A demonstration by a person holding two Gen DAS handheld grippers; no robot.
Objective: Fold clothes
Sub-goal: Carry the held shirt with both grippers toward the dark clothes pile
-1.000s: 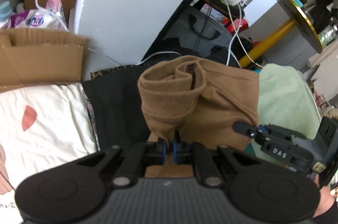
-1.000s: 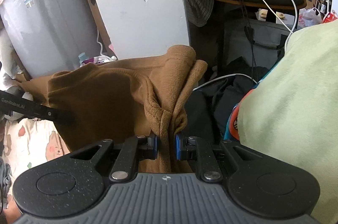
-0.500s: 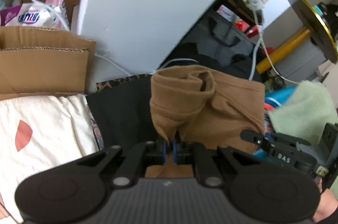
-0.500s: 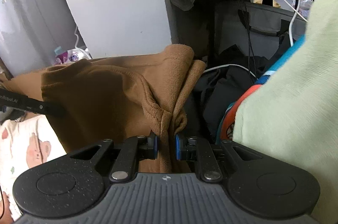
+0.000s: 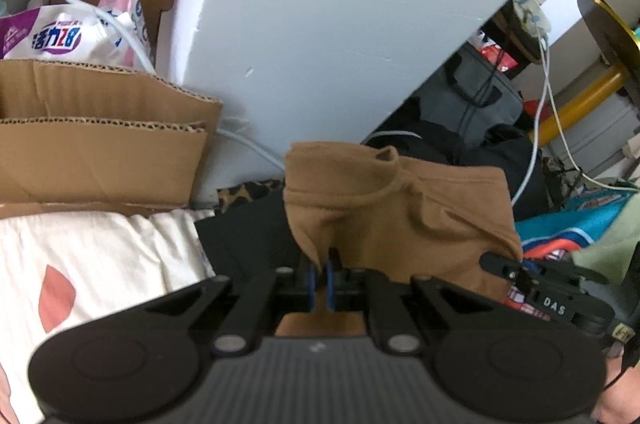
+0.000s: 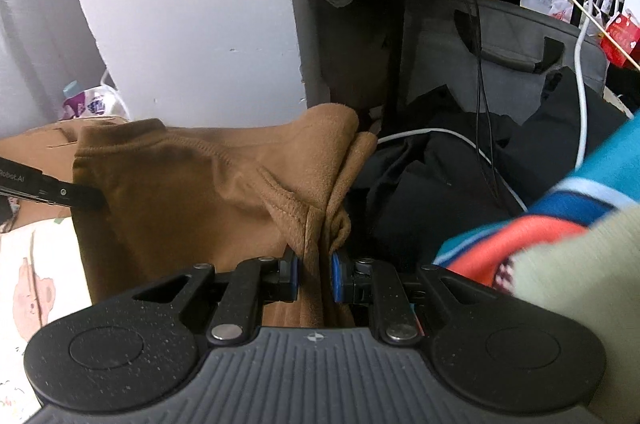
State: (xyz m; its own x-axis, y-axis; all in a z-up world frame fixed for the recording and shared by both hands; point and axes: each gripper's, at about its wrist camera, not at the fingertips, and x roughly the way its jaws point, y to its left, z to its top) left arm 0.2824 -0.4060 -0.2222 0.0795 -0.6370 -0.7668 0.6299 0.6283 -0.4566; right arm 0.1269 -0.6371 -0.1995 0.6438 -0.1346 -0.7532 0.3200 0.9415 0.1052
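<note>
A brown garment [image 5: 400, 212] hangs stretched between my two grippers. My left gripper [image 5: 319, 278] is shut on one bunched corner of it, the cloth pinched between the blue pads. My right gripper [image 6: 314, 274] is shut on the other corner of the brown garment [image 6: 192, 196], with a thick fold squeezed between its pads. In the left wrist view the right gripper [image 5: 516, 270] shows at the garment's right edge. In the right wrist view a finger of the left gripper [image 6: 52, 190] pokes in at the garment's left edge. The garment's lower part is hidden behind the gripper bodies.
A white bedsheet [image 5: 100, 256] with pink prints lies at the left. Black clothing [image 6: 436, 184] is piled beyond the garment. A teal and orange cloth [image 6: 560, 208] and a pale green one [image 6: 580, 276] lie to the right. Cardboard boxes [image 5: 100, 152], a white panel [image 5: 320, 24] and cables [image 6: 580, 36] stand behind.
Both grippers have sunk and moved forward with the brown garment still stretched between them. The white panel and the boxes look nearer. The pale green cloth has slid towards the right edge.
</note>
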